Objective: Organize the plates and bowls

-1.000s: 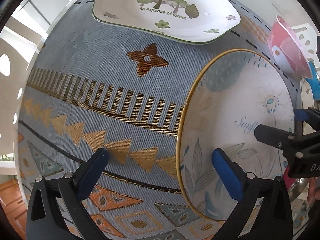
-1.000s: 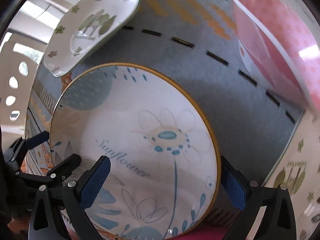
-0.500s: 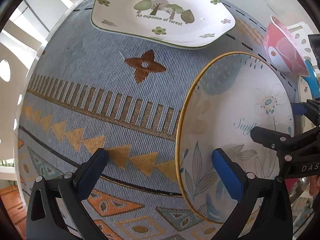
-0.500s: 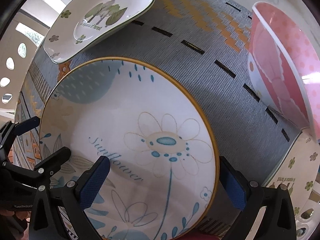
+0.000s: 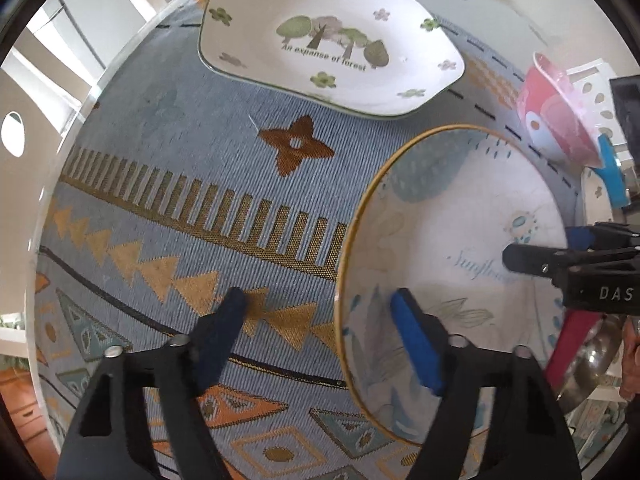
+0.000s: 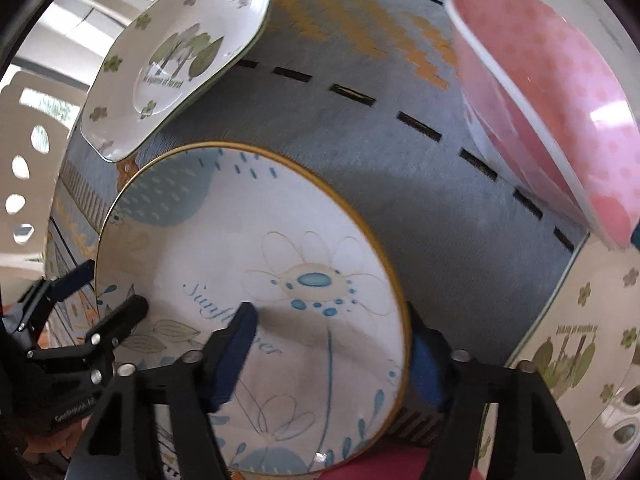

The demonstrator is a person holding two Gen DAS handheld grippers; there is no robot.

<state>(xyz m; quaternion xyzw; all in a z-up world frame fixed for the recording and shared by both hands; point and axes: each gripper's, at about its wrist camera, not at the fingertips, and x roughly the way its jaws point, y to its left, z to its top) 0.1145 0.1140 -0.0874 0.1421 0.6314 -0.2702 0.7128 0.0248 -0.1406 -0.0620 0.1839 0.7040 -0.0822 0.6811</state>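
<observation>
Both grippers, left gripper [image 5: 320,312] and right gripper [image 6: 332,344], are matte black with silver screws and blue-padded fingers [image 5: 416,344]; white lettering, seemingly "DAS", marks the right one's side.

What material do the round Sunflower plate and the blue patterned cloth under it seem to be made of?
Sunflower plate: probably glazed ceramic, going by its smooth glossy face, printed flower and thin gold rim; melamine cannot be excluded.
Cloth: woven textile with a matte finish, since ribbed threads and woven-in gold and orange motifs are visible.
</observation>
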